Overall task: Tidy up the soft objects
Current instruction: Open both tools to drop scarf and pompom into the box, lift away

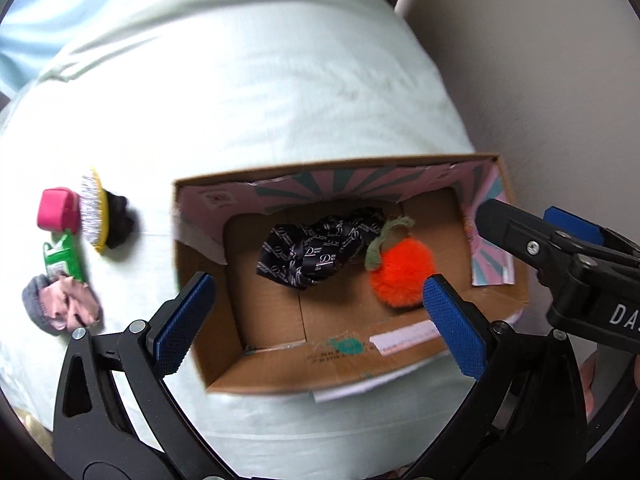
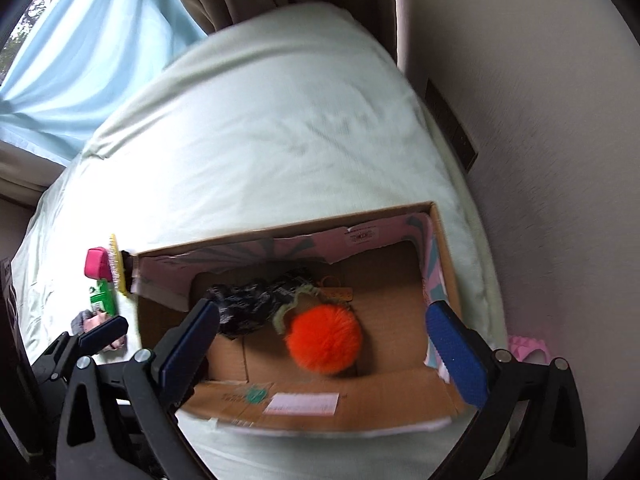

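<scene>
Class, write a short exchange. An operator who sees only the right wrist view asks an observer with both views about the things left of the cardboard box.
Operator: The open brown cardboard box cuts off whatever sits behind the yellow oval brush. What is it?
Observer: A dark fluffy lump, right against the brush's back, on the pale green bedsheet.
Operator: The left claw covers a grey and pink thing. A sock?
Observer: It looks like one: a crumpled pink sock with a grey cuff, beside the green packet.
Operator: Does the left claw hold anything?
Observer: No, it is open with nothing between its pads.
</scene>
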Tool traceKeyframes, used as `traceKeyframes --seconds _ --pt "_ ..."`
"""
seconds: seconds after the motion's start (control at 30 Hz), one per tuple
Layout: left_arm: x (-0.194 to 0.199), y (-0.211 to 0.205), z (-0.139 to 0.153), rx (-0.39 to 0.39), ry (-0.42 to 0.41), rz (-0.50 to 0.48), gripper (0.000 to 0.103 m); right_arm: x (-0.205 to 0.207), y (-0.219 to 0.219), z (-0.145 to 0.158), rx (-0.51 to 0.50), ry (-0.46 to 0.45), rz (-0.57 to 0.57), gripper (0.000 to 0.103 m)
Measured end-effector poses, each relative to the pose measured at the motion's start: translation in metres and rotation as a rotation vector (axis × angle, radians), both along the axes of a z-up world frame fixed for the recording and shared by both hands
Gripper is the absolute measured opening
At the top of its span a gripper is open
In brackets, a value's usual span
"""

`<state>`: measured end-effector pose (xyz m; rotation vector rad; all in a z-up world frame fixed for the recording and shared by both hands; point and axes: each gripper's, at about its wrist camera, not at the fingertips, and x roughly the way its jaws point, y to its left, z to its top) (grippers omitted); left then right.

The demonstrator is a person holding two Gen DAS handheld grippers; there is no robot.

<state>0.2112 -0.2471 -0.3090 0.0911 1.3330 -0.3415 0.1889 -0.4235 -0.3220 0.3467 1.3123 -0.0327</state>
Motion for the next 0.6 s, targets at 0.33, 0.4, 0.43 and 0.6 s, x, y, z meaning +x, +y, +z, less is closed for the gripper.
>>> traceKeyframes --seconds 0.33,0.4,0.43,0.6 --pt "-0.043 0.062 0.117 -0.051 -0.212 0.024 0.103 -0.043 0.031 0.123 -0.066 -0.178 0.042 0.103" --pt "-0.054 0.084 0.14 -0.059 -0.257 0.043 0.103 -0.054 0.044 0.146 -0.075 -0.216 0.06 0.103" --pt "-0.059 0.095 0.149 -0.061 -0.274 0.055 0.103 -0.06 0.052 0.158 -0.077 -0.236 0.066 0.103" --pt "-0.084 0.152 0.194 -0.079 -0.356 0.116 0.103 -0.088 0.085 0.2 -0.078 -0.342 0.066 0.103"
